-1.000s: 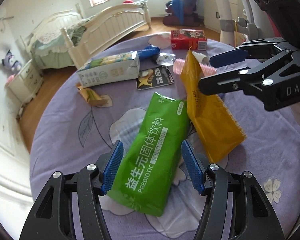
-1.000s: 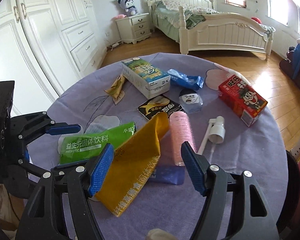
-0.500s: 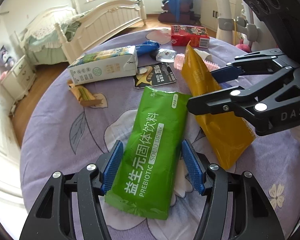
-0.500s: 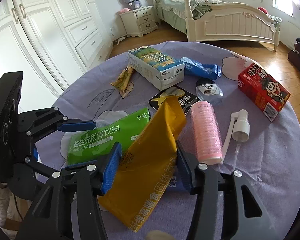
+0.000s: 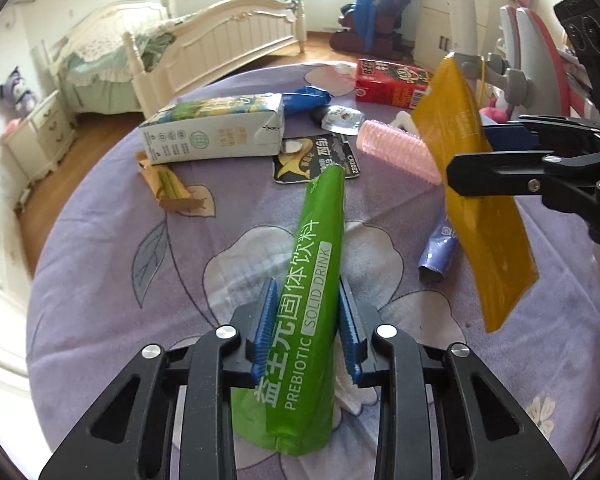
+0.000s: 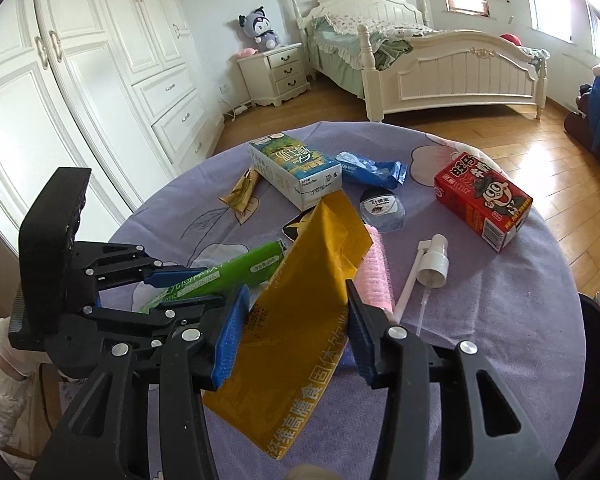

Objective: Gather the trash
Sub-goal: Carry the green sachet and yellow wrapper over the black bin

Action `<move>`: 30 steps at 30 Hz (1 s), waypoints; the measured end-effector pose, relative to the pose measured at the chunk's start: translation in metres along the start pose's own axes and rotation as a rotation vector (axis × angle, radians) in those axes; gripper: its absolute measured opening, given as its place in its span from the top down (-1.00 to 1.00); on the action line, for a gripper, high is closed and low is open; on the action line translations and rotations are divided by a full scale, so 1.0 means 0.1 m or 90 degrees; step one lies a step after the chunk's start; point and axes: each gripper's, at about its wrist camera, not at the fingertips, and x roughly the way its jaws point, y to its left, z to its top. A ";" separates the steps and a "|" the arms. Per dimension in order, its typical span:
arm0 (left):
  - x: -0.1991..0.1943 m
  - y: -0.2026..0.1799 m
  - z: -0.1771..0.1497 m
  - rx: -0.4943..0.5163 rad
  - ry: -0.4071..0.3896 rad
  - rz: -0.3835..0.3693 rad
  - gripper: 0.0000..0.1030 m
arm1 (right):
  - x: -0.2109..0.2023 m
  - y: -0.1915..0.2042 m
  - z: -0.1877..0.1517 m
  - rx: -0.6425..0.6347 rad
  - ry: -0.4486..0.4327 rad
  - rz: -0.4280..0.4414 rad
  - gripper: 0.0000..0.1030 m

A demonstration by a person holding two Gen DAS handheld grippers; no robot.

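Left gripper (image 5: 306,324), lower centre of the left wrist view: blue pads pressed against both long edges of the green packet (image 5: 300,320), which is bowed between them and rises off the purple tablecloth (image 5: 100,280), its far end pointing toward the black sachet (image 5: 318,158) in mid frame. Right gripper (image 6: 294,334), lower centre of the right wrist view: pads closed in on the yellow packet (image 6: 300,320), which stands tilted and creased between them, its upper end raised and its lower corner hanging toward the bottom of the frame. In the left wrist view the same yellow packet is seen at right, held clear of the cloth, with a small purple wrapper (image 5: 438,250) lying beneath it. Remaining items on the cloth: white carton (image 5: 214,136) upper left of centre, with a torn tan wrapper (image 5: 168,188) just below it; blue wrapper (image 5: 304,98) and clear blister pack (image 5: 340,120) beside the carton; pink roller (image 5: 398,152) near the yellow packet; red box (image 6: 482,202) at right of the right wrist view; white spray nozzle (image 6: 430,264) between red box and roller.
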 end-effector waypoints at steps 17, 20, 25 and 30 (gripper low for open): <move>-0.36 -0.55 0.45 -0.134 -0.137 -0.088 0.60 | -0.61 -0.45 -0.11 0.004 -0.132 -0.116 0.10; -0.32 -0.85 0.68 -0.145 -0.169 -0.128 0.60 | -0.80 -0.61 -0.14 -0.006 -0.173 -0.208 0.10; -0.10 -1.40 1.05 -0.142 -0.193 -0.196 0.60 | -1.05 -0.95 -0.25 0.010 -0.219 -0.347 0.10; 0.23 -1.94 1.29 -0.109 -0.171 -0.240 0.60 | -1.14 -1.39 -0.46 0.039 -0.200 -0.453 0.10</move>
